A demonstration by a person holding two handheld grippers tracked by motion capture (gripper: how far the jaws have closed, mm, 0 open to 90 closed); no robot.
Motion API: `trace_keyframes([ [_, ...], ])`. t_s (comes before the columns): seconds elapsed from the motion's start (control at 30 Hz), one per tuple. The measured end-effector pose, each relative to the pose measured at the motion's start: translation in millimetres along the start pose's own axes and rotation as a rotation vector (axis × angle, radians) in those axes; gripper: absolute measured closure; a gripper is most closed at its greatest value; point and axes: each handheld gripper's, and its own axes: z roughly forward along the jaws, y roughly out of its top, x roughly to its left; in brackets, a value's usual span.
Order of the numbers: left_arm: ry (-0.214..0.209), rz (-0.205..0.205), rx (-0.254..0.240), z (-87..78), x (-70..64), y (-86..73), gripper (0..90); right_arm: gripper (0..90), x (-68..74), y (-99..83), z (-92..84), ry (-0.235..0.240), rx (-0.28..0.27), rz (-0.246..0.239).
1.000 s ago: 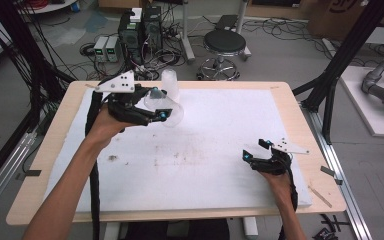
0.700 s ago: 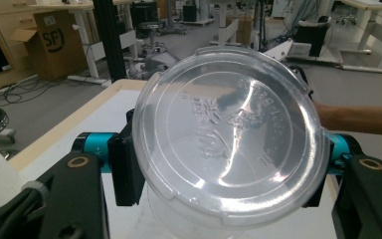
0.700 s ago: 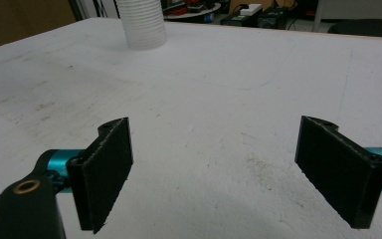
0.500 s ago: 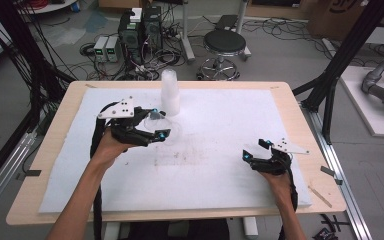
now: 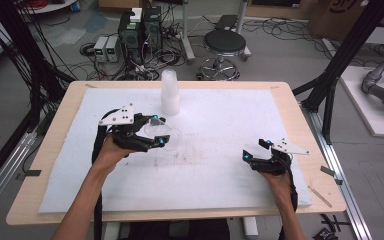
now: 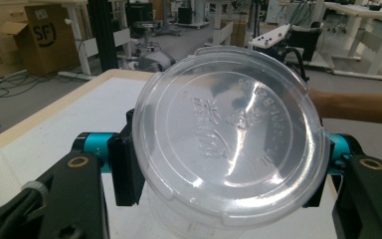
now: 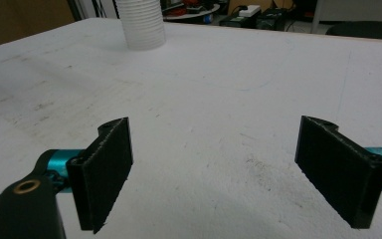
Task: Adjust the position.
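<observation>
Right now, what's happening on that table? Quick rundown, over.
Left tongs shut on clear cup, low over the white mat. Right tongs open, empty. White cup stack stands clear behind.

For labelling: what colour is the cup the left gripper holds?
Clear, see-through cup; best in the left gripper view.

White-covered table point(image 5: 220, 175) bearing a white cup stack point(image 5: 170, 92).

left gripper point(image 5: 156, 132) low over the table, jaws clamped; right gripper point(image 5: 254, 151) resting low, jaws wide apart.
</observation>
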Motion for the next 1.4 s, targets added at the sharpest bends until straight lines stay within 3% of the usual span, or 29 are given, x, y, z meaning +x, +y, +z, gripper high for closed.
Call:
trace_keyframes([
  [0.47, 0.004, -0.003, -0.008, -4.1, 2.1, 0.1, 36.6, 14.8, -3.5, 1.2, -1.2, 0.050, -0.015, 0.032],
  [0.67, -0.010, -0.002, -0.012, -5.0, 0.5, 1.3, 36.6, 14.8, 2.1, 17.8, -6.3, 0.139, -0.022, -0.002],
  [0.7, -0.018, -0.003, -0.012, -5.4, 0.4, 1.5, 36.6, 14.8, 4.6, 25.0, -8.8, 0.175, -0.013, -0.012],
  [0.73, -0.023, -0.008, -0.017, -5.5, 0.0, 1.6, 36.6, 14.8, 4.6, 25.0, -8.8, 0.175, -0.013, -0.012],
  [0.77, -0.025, -0.003, -0.016, -5.8, -0.1, 1.9, 36.6, 14.8, 7.6, 33.1, -12.0, 0.224, -0.013, -0.026],
  [0.83, -0.036, -0.006, -0.022, -5.8, -0.6, 2.2, 36.6, 14.8, 8.0, 36.0, -12.5, 0.239, -0.014, -0.036],
  [0.97, -0.051, -0.002, -0.020, -5.3, -2.5, 3.4, 36.6, 14.8, 12.5, 52.9, -14.5, 0.335, -0.004, -0.065],
  [1.03, -0.057, -0.003, -0.024, -4.7, -3.3, 4.1, 36.6, 14.8, 17.2, 67.2, -14.1, 0.395, 0.011, -0.108],
  [1.4, -0.113, -0.009, -0.022, 1.4, -9.6, 8.6, 36.6, 14.8, 38.4, 98.7, 1.7, 0.537, 0.083, -0.205],
])
